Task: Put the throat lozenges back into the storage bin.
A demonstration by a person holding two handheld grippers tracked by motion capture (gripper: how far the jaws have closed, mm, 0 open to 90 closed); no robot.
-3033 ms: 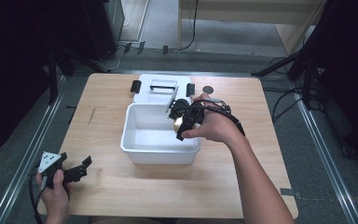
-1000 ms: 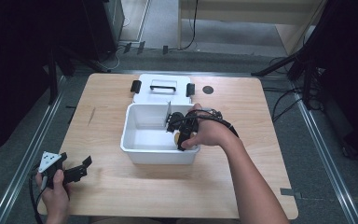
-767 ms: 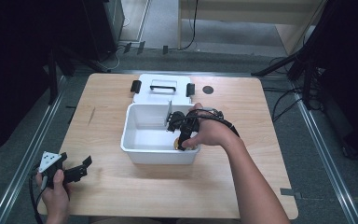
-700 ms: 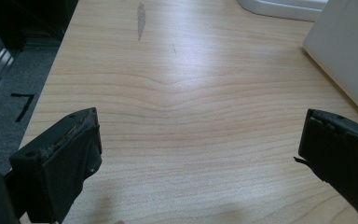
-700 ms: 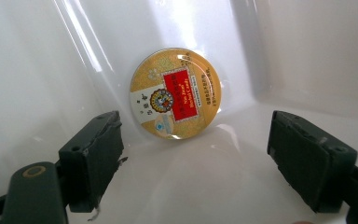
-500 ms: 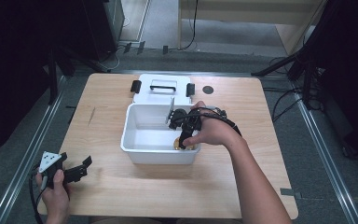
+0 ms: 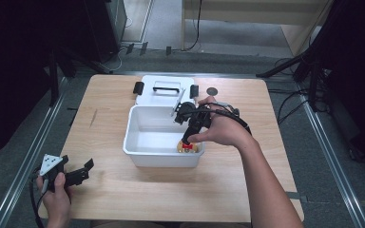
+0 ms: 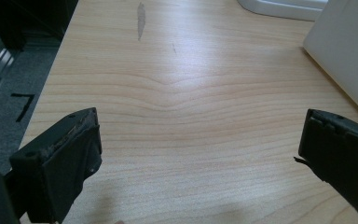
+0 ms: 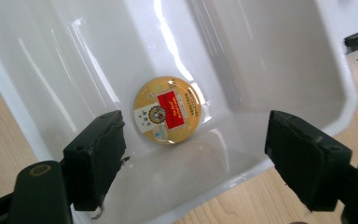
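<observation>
A round gold tin with a red label (image 9: 170, 110) lies flat on the floor of the white plastic box (image 7: 161, 159), in its front right corner (image 7: 188, 147). My right gripper (image 9: 196, 149) hangs just above the tin and points down into the box (image 7: 187, 137). It is open; its jaws have just been closing a little, and nothing is between them. My left gripper (image 7: 86, 171) is held low at the table's front left, open, with bare wood between its jaws (image 8: 198, 154).
The box's white lid (image 7: 164, 90), with a black handle and two black latches, lies flat behind the box. A small dark disc (image 7: 212, 90) sits on the wood to its right. The box's side wall (image 8: 349, 51) shows at the right.
My right gripper went down into the box's front right corner, then rose a little. The tin now lies on the box floor, free of the jaws. The left hand has kept still.
</observation>
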